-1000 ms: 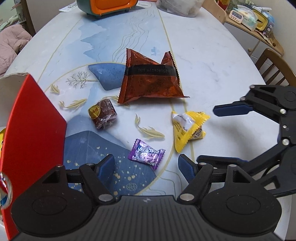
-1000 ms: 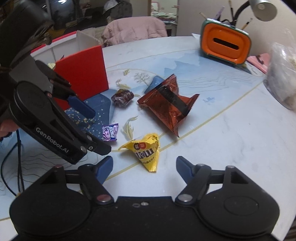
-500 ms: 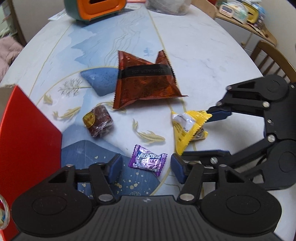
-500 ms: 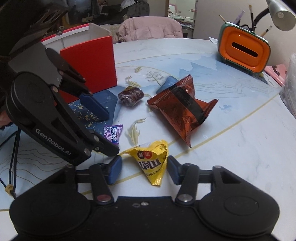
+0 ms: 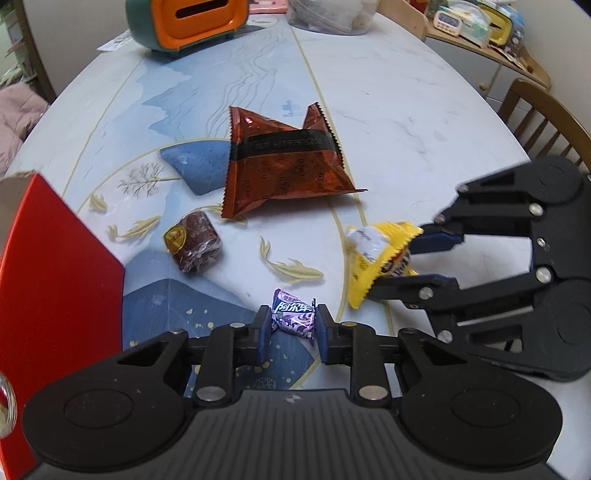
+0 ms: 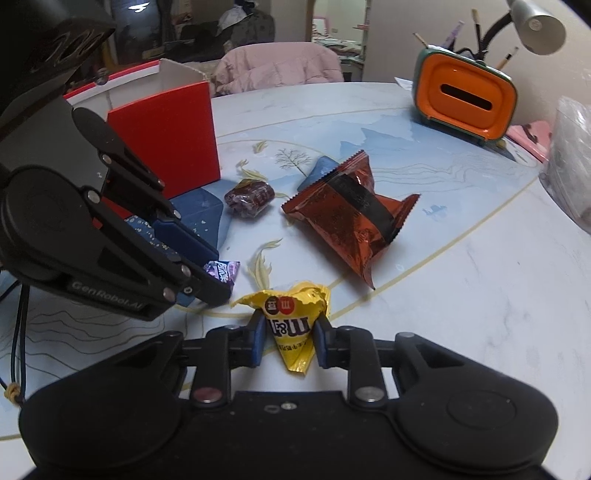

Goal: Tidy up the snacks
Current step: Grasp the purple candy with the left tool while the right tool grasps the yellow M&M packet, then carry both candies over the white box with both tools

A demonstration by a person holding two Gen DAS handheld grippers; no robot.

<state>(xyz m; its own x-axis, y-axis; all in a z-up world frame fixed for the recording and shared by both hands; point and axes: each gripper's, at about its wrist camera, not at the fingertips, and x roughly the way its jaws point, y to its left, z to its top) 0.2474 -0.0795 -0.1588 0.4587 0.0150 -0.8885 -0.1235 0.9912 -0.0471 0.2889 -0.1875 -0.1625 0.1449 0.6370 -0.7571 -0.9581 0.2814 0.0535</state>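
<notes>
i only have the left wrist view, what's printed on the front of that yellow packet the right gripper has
Observer: The right wrist view shows the yellow packet has dark m&m lettering between the right gripper fingers.
Operator: is the red box open on top
Observer: Yes, the red box has an open top with a white inside wall.
Operator: anything behind the orange holder
Observer: A grey desk lamp stands behind the orange holder, with pens sticking up.

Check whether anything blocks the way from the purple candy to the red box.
Nothing visible does. The left gripper is shut on the purple candy, and only bare table lies between it and the red box. The brown candy sits farther off, beside that path.
</notes>
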